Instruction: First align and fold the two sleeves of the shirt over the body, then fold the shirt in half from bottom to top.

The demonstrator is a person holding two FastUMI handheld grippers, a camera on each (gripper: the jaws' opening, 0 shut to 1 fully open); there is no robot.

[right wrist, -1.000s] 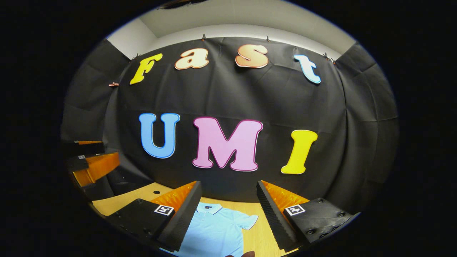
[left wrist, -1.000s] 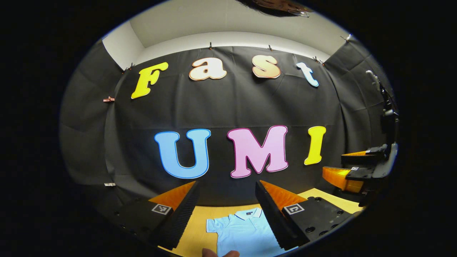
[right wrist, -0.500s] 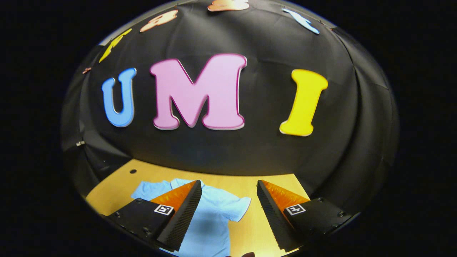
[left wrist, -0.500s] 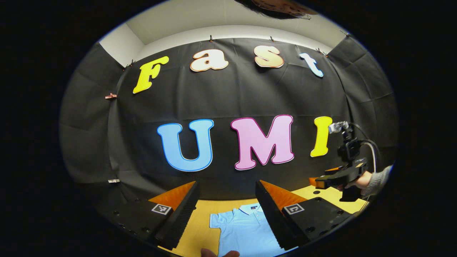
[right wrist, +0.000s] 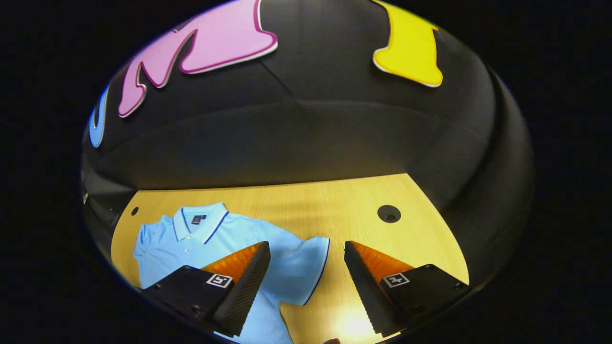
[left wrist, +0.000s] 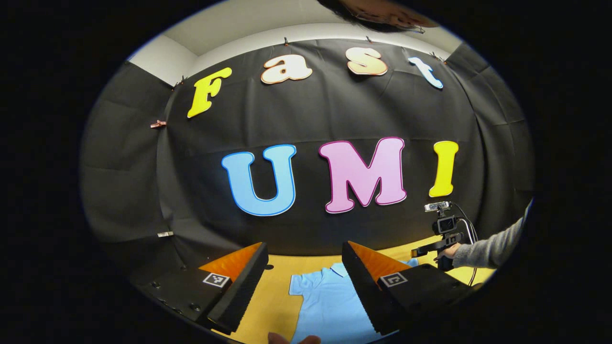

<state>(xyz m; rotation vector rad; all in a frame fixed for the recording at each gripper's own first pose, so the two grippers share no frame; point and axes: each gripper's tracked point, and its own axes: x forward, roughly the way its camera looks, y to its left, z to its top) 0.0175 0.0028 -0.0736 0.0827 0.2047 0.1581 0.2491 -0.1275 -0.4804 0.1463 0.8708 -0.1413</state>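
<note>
Right gripper view: right tool [right wrist: 306,282] jaws apart above shirt [right wrist: 215,239] sleeve [right wrist: 306,267] on desk [right wrist: 334,205]; sleeve fold pending, next needs descent + pinch at cuff.

This is a recording booth set up for staged handling work rather than a lived-in room. Black cloth [left wrist: 334,119] hangs as the back and side walls, pinned along its top edge by small clips [left wrist: 157,124], with plain pale wall and ceiling [left wrist: 248,28] showing above it. The work surface is a bare light wooden table [right wrist: 306,200] with round holes [right wrist: 388,213] through its top, pushed up against the cloth. A hand-held gripper rig [left wrist: 442,236] carrying a small camera and a trailing cable is held by a person's hand in a grey sleeve [left wrist: 492,248], which marks the place as a data-collection setup
</note>
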